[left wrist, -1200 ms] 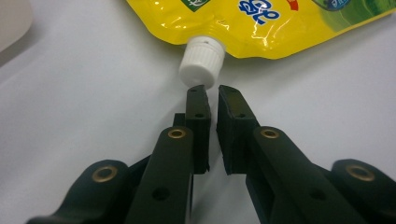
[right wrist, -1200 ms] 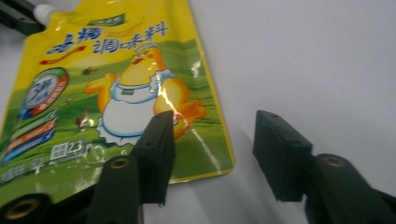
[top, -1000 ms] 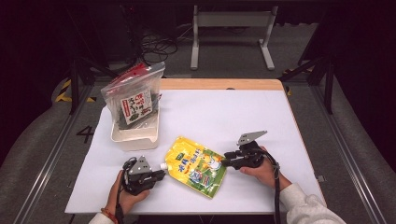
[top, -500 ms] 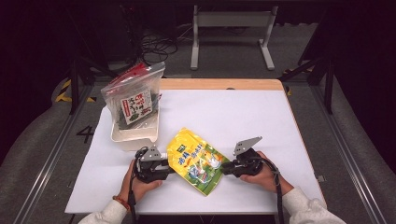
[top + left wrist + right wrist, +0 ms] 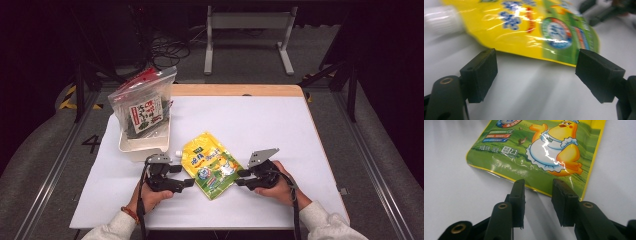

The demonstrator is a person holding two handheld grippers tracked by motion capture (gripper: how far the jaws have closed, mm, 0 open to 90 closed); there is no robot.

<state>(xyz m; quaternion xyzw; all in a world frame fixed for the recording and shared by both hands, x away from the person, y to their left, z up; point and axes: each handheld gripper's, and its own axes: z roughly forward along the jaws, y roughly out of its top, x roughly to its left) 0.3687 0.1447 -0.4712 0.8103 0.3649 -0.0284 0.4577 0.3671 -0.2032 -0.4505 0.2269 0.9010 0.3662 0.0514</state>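
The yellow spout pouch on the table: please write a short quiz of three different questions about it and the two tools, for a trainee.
1. True or false: the left tool is clamped on the yellow spout pouch.
2. Where does the white tray with the seaweed bag stand from the pouch? A: far left. B: far right. C: near right.
3. Which edge of the pouch does the right tool face, the cap end or the bottom end?

Key
1. False: its jaws have just been opening and stand wide, with only the white table between them.
2. A.
3. The bottom end.
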